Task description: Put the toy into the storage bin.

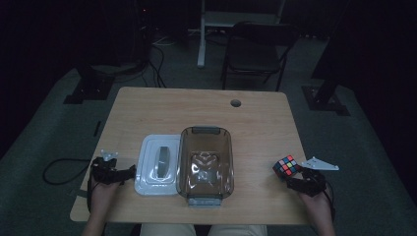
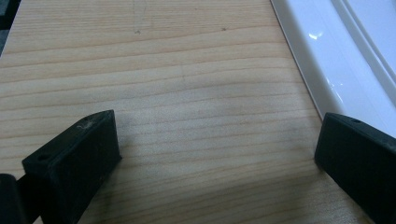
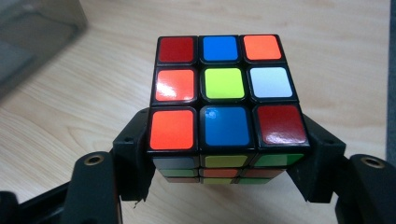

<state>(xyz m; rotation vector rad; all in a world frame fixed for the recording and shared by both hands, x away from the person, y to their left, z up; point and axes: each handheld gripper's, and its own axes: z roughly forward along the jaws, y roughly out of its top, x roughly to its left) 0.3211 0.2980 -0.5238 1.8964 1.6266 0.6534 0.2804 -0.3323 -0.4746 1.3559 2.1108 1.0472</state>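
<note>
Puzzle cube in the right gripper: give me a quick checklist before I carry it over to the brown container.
1. Grip: right gripper has a jaw pressed on each side of the puzzle cube. Ok.
2. Cube sits square between the jaws, not skewed. Ok.
3. Lid off: the white lid lies on the table beside the brown container, so its mouth is open. Ok.
4. Container interior looks empty in the high view. Ok.
5. Path: bare table between cube and container. Ok.
6. Left gripper is open, low over the table beside the lid's edge, on the far side of the container from the cube. Ok.
</note>
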